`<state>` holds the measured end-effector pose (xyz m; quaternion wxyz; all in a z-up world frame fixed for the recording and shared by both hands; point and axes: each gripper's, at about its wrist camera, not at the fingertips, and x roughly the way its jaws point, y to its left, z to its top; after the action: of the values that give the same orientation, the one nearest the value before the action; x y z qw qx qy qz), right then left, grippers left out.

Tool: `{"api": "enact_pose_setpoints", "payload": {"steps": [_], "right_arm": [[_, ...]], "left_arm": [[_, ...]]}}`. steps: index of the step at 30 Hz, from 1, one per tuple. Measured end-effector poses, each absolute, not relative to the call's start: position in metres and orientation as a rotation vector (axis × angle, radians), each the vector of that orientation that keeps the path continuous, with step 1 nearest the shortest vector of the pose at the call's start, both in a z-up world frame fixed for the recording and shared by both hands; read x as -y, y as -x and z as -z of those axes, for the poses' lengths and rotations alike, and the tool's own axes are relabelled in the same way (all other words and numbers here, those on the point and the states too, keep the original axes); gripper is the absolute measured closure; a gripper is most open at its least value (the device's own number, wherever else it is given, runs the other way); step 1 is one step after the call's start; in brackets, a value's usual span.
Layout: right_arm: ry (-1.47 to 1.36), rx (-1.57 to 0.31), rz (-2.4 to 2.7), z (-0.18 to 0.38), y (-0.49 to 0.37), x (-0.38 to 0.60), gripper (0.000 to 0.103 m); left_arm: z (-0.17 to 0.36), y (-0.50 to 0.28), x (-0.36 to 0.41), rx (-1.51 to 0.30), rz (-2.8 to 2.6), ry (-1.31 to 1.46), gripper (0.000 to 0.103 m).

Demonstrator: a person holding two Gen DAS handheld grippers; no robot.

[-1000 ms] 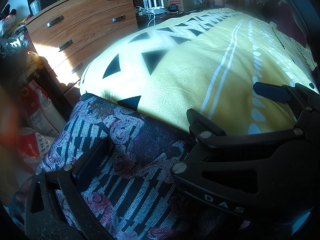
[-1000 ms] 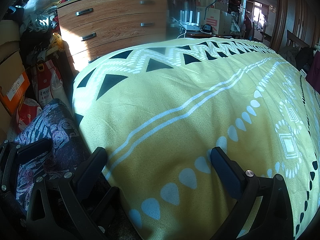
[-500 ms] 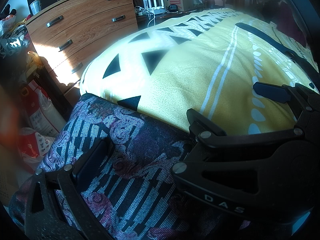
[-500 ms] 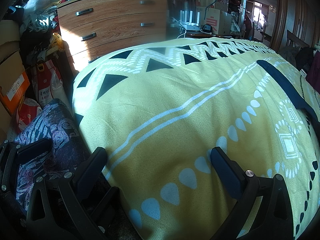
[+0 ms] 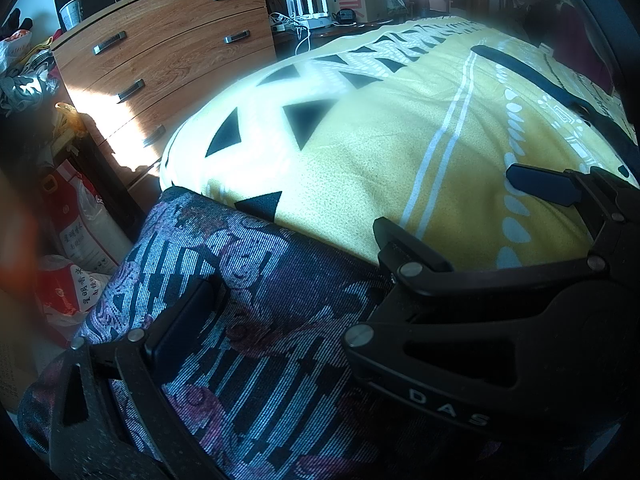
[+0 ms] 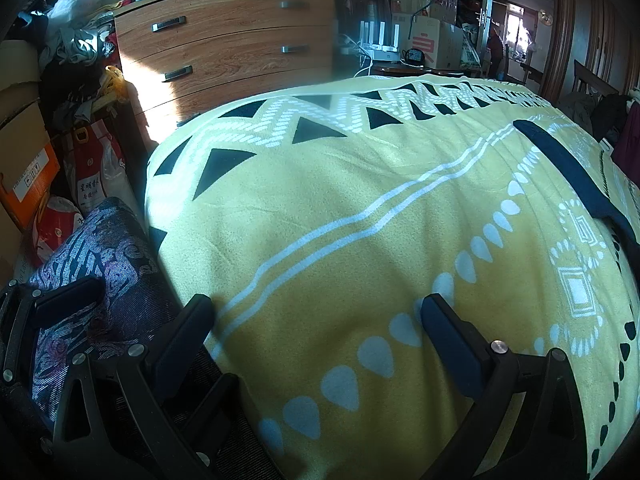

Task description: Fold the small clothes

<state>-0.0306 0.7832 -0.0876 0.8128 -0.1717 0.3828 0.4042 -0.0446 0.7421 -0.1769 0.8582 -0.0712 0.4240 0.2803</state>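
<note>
A dark, long narrow garment lies on the yellow patterned blanket at the far right; it also shows in the left wrist view. My right gripper is open and empty, low over the blanket's near part. My left gripper is open and empty over a purple-and-blue patterned cushion at the bed's left edge. The right gripper's body fills the lower right of the left wrist view. The left gripper's finger shows at the lower left of the right wrist view.
A wooden chest of drawers stands beyond the bed's far left corner. Bags and boxes crowd the floor at the left. Cardboard boxes and a white router sit at the back.
The dark garment has appeared on the blanket at the far right. Neither gripper has moved.
</note>
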Motion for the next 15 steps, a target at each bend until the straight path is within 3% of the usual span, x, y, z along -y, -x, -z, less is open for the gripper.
{"api": "enact_pose_setpoints", "payload": {"steps": [15], "right_arm": [[0.367,-0.816,-0.862,0.0872,0.0275,-0.7796,0.000]], "left_arm": [[0.1787,0.0518,-0.7447,-0.883,-0.589,0.149,0.000]]}}
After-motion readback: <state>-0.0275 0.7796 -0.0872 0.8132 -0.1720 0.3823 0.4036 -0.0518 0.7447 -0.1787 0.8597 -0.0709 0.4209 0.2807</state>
